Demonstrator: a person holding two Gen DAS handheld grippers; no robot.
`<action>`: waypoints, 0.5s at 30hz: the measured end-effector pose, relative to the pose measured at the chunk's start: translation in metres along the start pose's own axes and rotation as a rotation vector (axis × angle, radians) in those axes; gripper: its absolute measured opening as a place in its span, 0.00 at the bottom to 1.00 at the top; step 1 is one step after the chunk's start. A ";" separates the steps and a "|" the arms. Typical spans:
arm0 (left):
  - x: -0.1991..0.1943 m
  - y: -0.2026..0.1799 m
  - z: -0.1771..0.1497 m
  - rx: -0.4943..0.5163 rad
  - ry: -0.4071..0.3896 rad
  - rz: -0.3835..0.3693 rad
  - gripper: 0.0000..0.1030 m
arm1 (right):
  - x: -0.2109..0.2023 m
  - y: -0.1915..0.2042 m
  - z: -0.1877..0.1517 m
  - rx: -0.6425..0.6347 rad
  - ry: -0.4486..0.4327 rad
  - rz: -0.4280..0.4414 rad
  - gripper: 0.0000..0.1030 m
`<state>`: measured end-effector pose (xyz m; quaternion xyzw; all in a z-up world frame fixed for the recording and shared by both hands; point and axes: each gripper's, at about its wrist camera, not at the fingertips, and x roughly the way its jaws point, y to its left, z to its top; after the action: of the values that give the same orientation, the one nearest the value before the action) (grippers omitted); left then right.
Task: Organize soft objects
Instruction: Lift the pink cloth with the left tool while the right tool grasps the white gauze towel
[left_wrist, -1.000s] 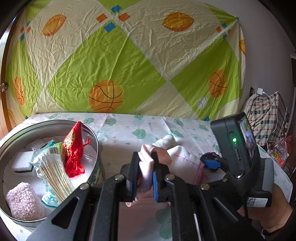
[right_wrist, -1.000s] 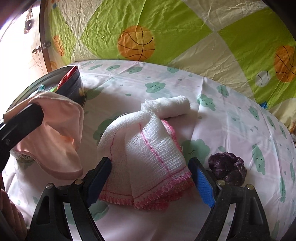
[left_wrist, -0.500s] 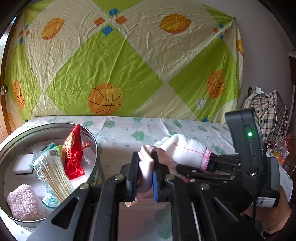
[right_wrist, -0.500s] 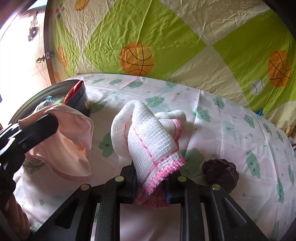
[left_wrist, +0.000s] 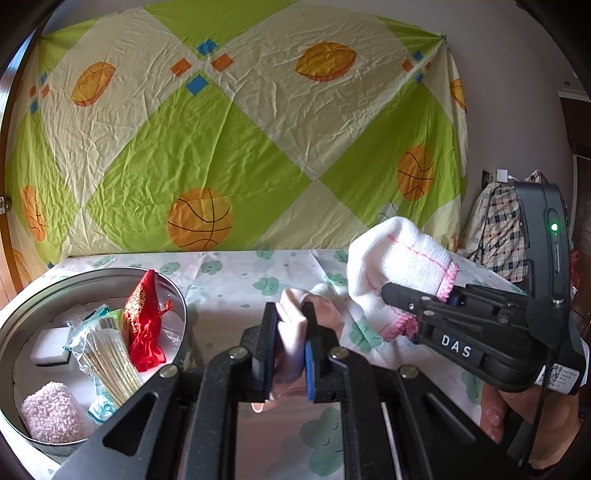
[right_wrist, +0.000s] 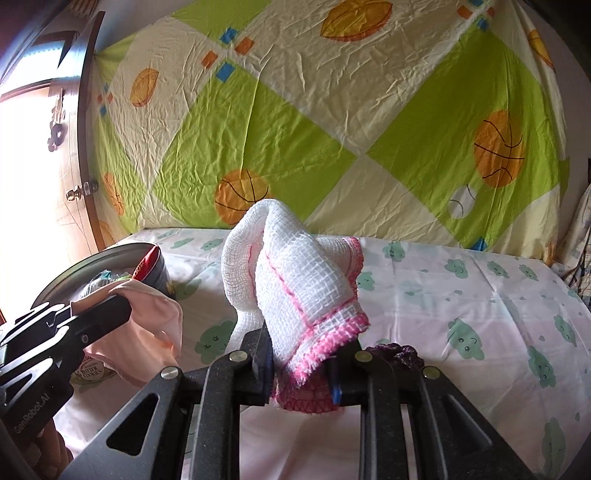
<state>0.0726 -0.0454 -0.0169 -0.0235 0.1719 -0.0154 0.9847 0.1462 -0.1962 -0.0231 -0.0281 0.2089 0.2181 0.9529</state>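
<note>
The right gripper (right_wrist: 298, 373) is clamped on the pink-trimmed edge of the white gauze cloth (right_wrist: 295, 273), whose bulk stands up above the jaws, clear of the cloud-print sheet (right_wrist: 461, 295). The left gripper (left_wrist: 290, 350) is closed tight on a fold of the pale pink cloth (left_wrist: 291, 321) (the rest of it droops below the jaws, as the right view shows). Beyond that gripper, to the left, sits the round metal tin (left_wrist: 22, 314), already holding a red pouch (left_wrist: 144, 325), a white sponge (left_wrist: 50, 345), a plastic packet (left_wrist: 107, 362) and a fuzzy pink roll (left_wrist: 51, 417). A dark purple scrunchie (right_wrist: 397, 352) lies on the sheet just past the right gripper.

The step in hand looks like carrying both cloths to the tin. The next move probably calls for swinging each gripper over the rim and releasing in the tin's free space without catching the drooping fabric on the edge.

A second ago the right jaws stood wide on either side of the gauze cloth lying flat; they have since closed on it and lifted it, while the left grip has not changed.
</note>
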 end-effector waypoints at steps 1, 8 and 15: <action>0.000 -0.001 0.000 0.003 -0.002 0.001 0.10 | -0.004 0.000 0.000 -0.002 -0.020 -0.007 0.23; -0.002 -0.001 -0.001 0.007 -0.012 0.003 0.10 | -0.024 0.004 -0.002 -0.017 -0.128 -0.034 0.23; -0.006 0.001 -0.002 0.000 -0.032 0.007 0.10 | -0.033 0.006 -0.004 0.000 -0.156 -0.028 0.23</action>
<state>0.0662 -0.0445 -0.0166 -0.0230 0.1560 -0.0117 0.9874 0.1157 -0.2046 -0.0129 -0.0140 0.1337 0.2065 0.9692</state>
